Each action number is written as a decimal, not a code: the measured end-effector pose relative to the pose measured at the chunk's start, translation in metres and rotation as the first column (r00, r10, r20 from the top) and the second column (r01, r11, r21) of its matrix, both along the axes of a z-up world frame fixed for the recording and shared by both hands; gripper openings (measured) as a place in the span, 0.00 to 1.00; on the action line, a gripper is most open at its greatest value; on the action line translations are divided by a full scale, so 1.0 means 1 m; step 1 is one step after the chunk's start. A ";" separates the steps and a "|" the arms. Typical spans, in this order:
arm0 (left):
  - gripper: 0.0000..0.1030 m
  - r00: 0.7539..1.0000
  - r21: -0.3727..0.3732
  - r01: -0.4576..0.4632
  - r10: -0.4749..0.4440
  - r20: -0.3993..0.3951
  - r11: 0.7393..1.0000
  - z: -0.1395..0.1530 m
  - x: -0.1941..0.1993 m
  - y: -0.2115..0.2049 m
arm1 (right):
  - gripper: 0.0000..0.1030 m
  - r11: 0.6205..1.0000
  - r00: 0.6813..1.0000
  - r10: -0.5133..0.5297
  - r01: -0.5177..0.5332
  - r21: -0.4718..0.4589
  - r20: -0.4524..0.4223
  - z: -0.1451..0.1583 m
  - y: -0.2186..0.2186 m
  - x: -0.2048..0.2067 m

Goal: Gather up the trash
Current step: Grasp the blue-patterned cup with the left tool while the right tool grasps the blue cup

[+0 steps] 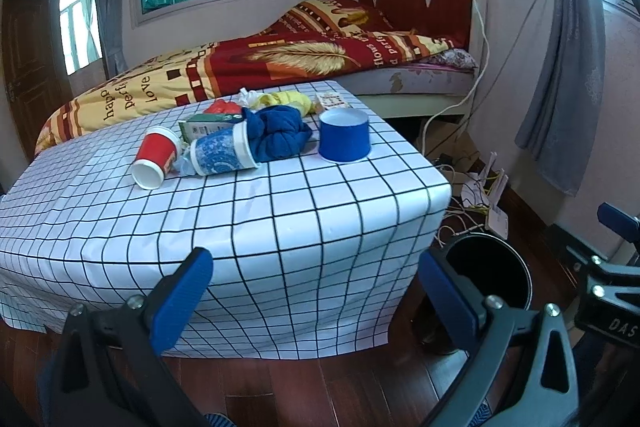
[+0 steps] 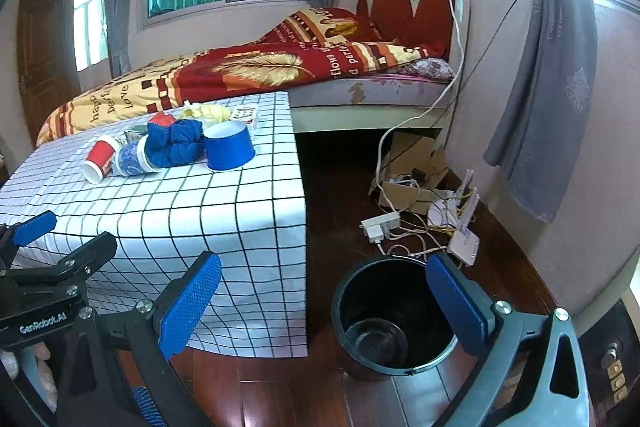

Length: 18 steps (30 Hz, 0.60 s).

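Meanwhile both grippers, left gripper (image 1: 316, 291) and right gripper (image 2: 324, 297), agape, empty; table (image 1: 280, 211) ahead, bin (image 2: 394, 315) beside.

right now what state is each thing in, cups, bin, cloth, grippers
red cup: on its side, mouth toward the camera
patterned blue cup: on its side, against the cloth
blue cup: upright, mouth up, apart from the pile
blue cloth: crumpled in a heap
bin: upright on the floor, open, nothing in it
left gripper: open, holds nothing
right gripper: open, holds nothing
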<state>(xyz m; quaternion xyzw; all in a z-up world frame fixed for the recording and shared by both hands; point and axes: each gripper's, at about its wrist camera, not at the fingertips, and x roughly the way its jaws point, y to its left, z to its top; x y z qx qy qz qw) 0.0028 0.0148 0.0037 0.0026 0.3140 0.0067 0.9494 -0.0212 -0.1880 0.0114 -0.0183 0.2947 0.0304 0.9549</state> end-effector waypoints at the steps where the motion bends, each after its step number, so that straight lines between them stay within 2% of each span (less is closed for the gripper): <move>1: 1.00 1.000 -0.004 -0.005 0.005 -0.001 1.000 0.001 0.003 0.004 | 1.00 1.000 1.000 0.012 -0.012 0.013 0.003 0.001 0.001 0.002; 5: 1.00 1.000 -0.037 -0.027 0.027 0.001 0.999 0.002 0.012 0.025 | 1.00 0.997 0.998 0.063 -0.062 0.042 -0.008 0.002 0.006 0.016; 9: 1.00 0.998 -0.080 -0.052 0.051 -0.020 0.995 -0.002 0.022 0.051 | 1.00 0.995 0.996 0.090 -0.091 0.042 0.024 0.006 0.016 0.027; 12: 1.00 0.996 -0.058 -0.091 0.089 -0.025 0.994 -0.006 0.031 0.067 | 1.00 0.995 0.995 0.098 -0.098 0.001 0.033 0.004 0.028 0.042; 16: 1.00 0.992 -0.063 -0.125 0.122 -0.043 0.990 -0.015 0.046 0.087 | 1.00 0.987 0.984 0.156 -0.159 -0.029 -0.088 -0.015 0.048 0.080; 18: 1.00 0.992 -0.077 -0.119 0.115 -0.060 0.990 -0.018 0.057 0.094 | 1.00 0.983 0.975 0.182 -0.182 0.008 -0.126 -0.020 0.051 0.092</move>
